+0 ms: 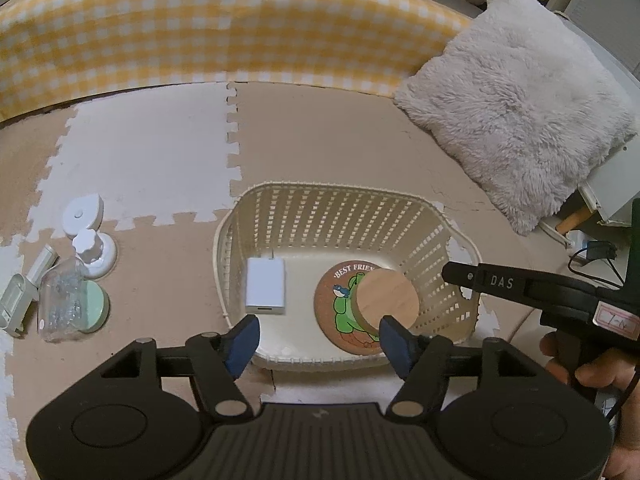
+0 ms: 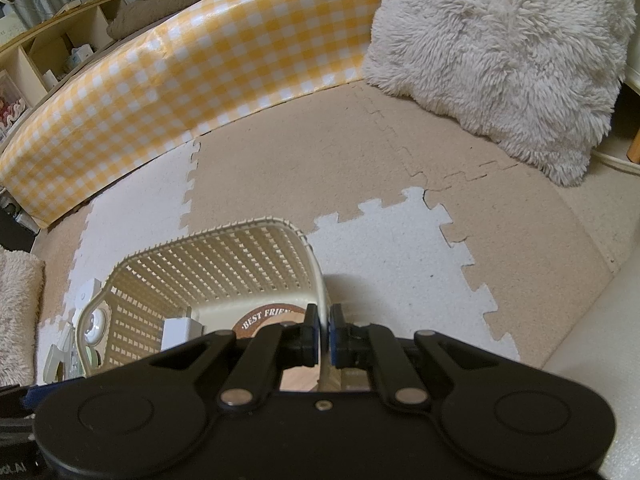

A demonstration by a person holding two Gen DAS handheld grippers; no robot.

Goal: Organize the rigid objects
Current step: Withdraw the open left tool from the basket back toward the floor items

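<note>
We see the wooden lid (image 1: 386,300) lying tilted in the cream basket (image 1: 348,216), on a round coaster (image 1: 340,304) printed with a green frog, well apart from a white charger (image 1: 266,291) to its left. Our left gripper (image 1: 318,338) hangs over the basket's near rim, jaws apart and empty. Our right gripper (image 2: 325,334) is clamped on the basket's right wall. Small white and green items (image 1: 86,240) lie on the foam floor mat (image 1: 320,136).

Cream lattice basket (image 1: 348,216); white box (image 1: 266,291); brown coaster (image 1: 340,300) with green frog; pale wooden disc (image 1: 386,300); yellow-white checked cushion (image 1: 200,24); beige and white puzzle mat (image 1: 320,132).
</note>
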